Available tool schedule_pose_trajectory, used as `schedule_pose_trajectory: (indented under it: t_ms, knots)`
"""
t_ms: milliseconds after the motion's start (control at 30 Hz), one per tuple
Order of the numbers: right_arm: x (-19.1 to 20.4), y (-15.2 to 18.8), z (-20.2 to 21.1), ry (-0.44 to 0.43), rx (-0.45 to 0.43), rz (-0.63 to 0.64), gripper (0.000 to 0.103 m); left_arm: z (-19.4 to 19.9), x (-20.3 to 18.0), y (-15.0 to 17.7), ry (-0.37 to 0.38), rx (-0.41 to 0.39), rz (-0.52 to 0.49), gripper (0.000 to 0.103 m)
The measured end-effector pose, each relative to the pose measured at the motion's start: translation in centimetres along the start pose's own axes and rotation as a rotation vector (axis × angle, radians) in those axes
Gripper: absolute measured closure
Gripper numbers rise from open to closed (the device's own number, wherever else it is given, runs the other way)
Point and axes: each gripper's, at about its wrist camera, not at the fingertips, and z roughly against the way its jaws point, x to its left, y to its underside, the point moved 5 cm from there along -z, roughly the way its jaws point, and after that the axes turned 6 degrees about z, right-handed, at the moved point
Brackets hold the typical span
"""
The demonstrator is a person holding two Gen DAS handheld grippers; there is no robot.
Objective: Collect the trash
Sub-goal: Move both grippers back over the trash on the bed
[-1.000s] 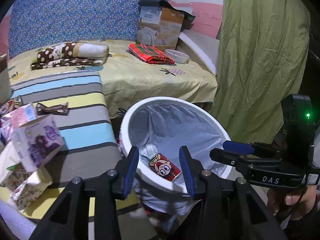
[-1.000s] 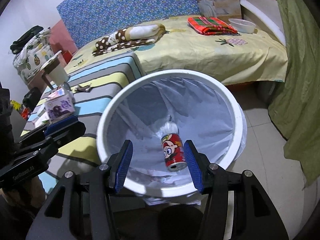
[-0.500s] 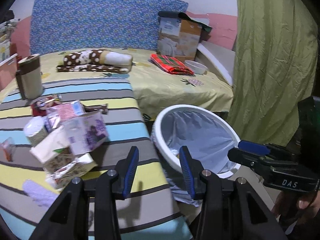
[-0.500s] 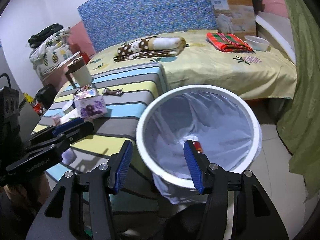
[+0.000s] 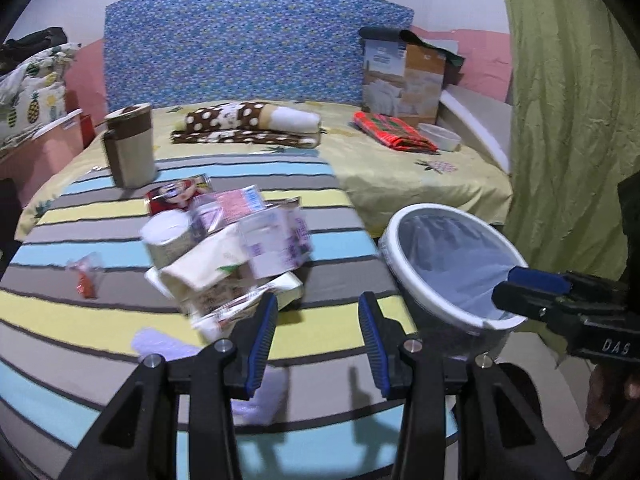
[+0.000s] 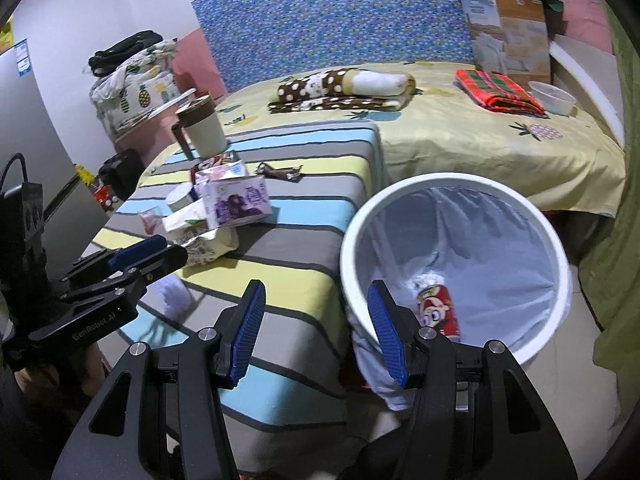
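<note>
Change since a second ago: both wrist views have swung off the bin and onto the striped table; the trash pile, at the far left of the left view before, now sits centre frame.
Left gripper (image 5: 316, 340): jaws apart, nothing between them, hovering over the table's near stripes at the bottom centre.
Right gripper (image 6: 316, 328): jaws apart and empty, straddling the table's corner and the bin rim at the bottom of its view.
Trash pile (image 5: 236, 252): cartons, a cup and wrappers heaped mid-table; it includes a purple-printed carton (image 6: 236, 202) and a red cartoon can (image 5: 178, 194) at the back.
Stray pieces: a small red-and-clear wrapper (image 5: 86, 276) at the left, a dark candy wrapper (image 6: 280, 172) beyond the pile.
Bin (image 6: 560, 264): white rim, pale liner, at the table's right edge; one red cartoon can (image 6: 438, 308) already lies inside.
Key relation: the pile lies just ahead and slightly left of the left gripper, its nearest packet almost at the left finger; that hand is the nearer one, the right being closer to the bin.
Likely next step: probably the left gripper reaches for the front of the pile.
</note>
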Motion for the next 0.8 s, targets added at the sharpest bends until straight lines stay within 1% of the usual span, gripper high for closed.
schedule_pose_trajectory:
  t_ms: [133,333,467,667,767,800]
  knots:
    - [1.4,-0.2,-0.6,-0.031,0.005,0.019,0.048,0.5,2.0,0.6,0.004,0.014,0.048,0.059]
    - [3.6,-0.7,-1.4,-0.077,0.004,0.066,0.048,1.2,5.3,0.7,-0.038,0.005,0.113,0.059]
    - [4.8,-1.3,-2.4,-0.098,0.009,0.083,0.048,1.7,6.7,0.7,-0.079,-0.013,0.116,0.059]
    - [6.5,-2.5,-3.7,-0.122,-0.006,0.099,0.048,1.8,8.8,0.4,-0.103,-0.027,0.125,0.059]
    - [7.0,-3.2,-4.5,-0.117,-0.011,0.103,0.042,1.8,10.0,0.1,-0.116,-0.030,0.147,0.059]
    - [7.2,-3.4,-4.7,-0.115,-0.014,0.102,0.042,1.7,10.4,0.0,-0.118,-0.032,0.152,0.059]
